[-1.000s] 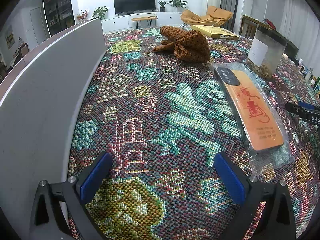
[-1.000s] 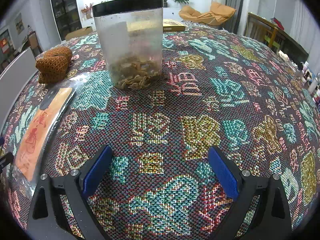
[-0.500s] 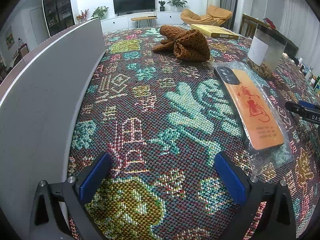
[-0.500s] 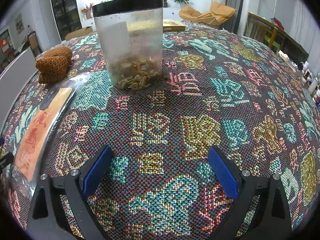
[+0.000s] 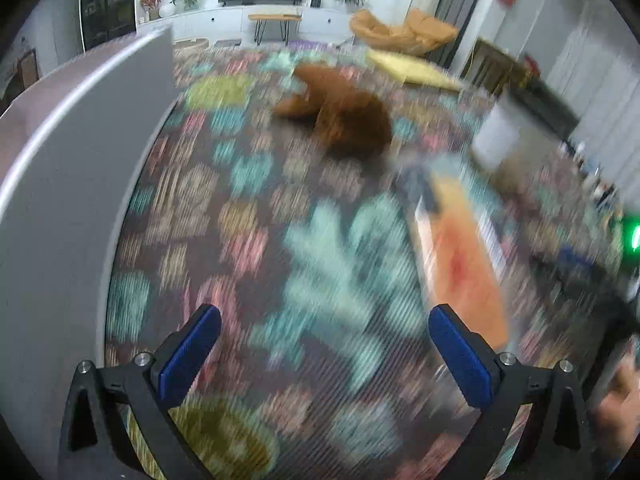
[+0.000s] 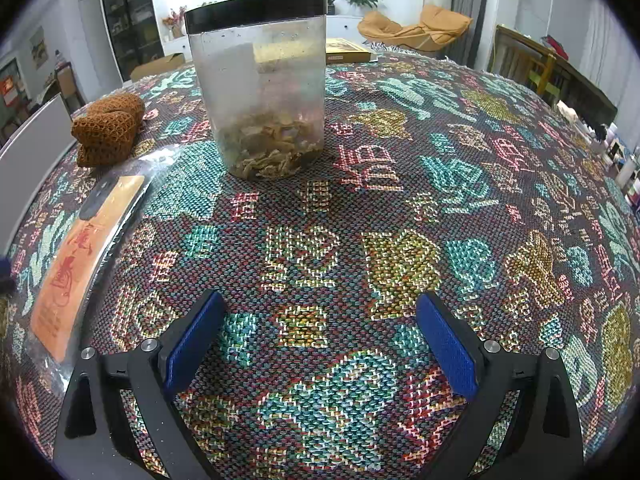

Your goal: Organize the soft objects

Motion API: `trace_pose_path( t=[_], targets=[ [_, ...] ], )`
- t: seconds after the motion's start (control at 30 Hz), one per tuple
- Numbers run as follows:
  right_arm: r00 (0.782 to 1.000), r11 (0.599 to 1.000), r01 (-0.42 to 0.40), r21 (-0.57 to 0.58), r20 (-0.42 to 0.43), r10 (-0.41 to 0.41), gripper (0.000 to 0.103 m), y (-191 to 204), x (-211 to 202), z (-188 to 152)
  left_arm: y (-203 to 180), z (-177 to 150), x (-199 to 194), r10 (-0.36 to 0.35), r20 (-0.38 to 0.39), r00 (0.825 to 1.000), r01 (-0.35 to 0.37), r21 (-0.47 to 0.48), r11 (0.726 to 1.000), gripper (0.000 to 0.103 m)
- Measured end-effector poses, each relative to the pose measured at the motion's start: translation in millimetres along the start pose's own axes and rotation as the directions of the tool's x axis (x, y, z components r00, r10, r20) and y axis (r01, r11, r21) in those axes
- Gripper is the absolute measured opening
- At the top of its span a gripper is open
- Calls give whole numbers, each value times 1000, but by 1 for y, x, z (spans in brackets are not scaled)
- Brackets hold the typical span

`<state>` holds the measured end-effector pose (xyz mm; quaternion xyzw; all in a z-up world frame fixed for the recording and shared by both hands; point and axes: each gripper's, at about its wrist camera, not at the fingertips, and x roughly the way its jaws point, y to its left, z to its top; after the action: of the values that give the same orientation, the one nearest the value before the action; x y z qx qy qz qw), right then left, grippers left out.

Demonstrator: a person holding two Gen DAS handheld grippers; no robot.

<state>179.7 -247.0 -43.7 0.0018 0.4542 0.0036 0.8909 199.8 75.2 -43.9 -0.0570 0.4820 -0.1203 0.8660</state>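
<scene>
Both empty: the left gripper (image 5: 325, 354) and right gripper (image 6: 320, 340) hover with jaws spread over the worktop (image 6: 400, 208). The brown knit bundle (image 5: 340, 120) lies far ahead; approach it low and bite a thick fold. Only the right wrist view is sharp, showing the jar (image 6: 260, 92).

Both views look forward from low over the patterned surface (image 6: 400, 208), each framed at the bottom by its own gripper. The left view (image 5: 325, 356) is motion-blurred and faces the TV wall, with a grey panel (image 5: 72, 184) close on its left. The right view (image 6: 320, 342) is sharp, with a jar (image 6: 260, 88) near ahead. The 2 share the brown knit (image 5: 340, 116), orange pack (image 6: 84, 252) and jar.
</scene>
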Motion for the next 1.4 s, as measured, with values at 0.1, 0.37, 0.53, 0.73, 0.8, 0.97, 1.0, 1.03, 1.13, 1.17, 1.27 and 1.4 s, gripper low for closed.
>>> trace_pose_path(
  t=[0.1, 0.37, 0.53, 0.73, 0.8, 0.97, 1.0, 1.03, 1.13, 1.17, 1.27, 1.4],
  targets=[
    [1000, 1000, 0, 0, 0, 0, 98, 1, 0, 0, -9, 52, 7, -49, 15, 999, 49, -21, 999, 103],
    [1000, 1000, 0, 0, 0, 0, 98, 1, 0, 0, -15, 155, 98, 88, -75, 993, -94, -67, 993, 102],
    [1000, 1000, 0, 1, 0, 0, 98, 3, 0, 0, -5, 156, 109, 65, -39, 997, -67, -56, 996, 67],
    [1000, 1000, 0, 1, 0, 0, 98, 1, 0, 0, 11, 96, 32, 3, -36, 999, -4, -40, 999, 61],
    [1000, 1000, 0, 1, 0, 0, 98, 4, 1, 0, 12, 64, 11, 3, -50, 999, -4, -17, 1000, 62],
    [1000, 1000, 0, 1, 0, 0, 98, 1, 0, 0, 17, -25, -13, 30, -90, 995, -30, 6, 1000, 78],
    [1000, 1000, 0, 1, 0, 0, 98, 3, 0, 0, 18, -35, -14, 30, -81, 996, -30, 1, 1000, 84],
    [1000, 1000, 0, 1, 0, 0, 98, 4, 1, 0, 22, -45, -12, 37, -77, 996, -37, -5, 999, 85],
    [1000, 1000, -1, 2, -1, 1, 98, 4, 1, 0, 23, -55, -15, 74, -28, 997, -73, 24, 997, 95],
    [1000, 1000, -10, 2, -6, 10, 98, 0, 0, 1, 21, -57, -14, 85, -18, 996, -84, 47, 995, 98],
    [994, 997, -80, 14, -77, 81, 98, 18, 1, 13, 10, -68, -9, 133, 14, 991, -133, 127, 983, 103],
    [930, 933, -333, 139, -117, 350, 97, 61, -13, 25, 4, -69, -7, 158, 55, 986, -164, 142, 976, 103]
  ],
)
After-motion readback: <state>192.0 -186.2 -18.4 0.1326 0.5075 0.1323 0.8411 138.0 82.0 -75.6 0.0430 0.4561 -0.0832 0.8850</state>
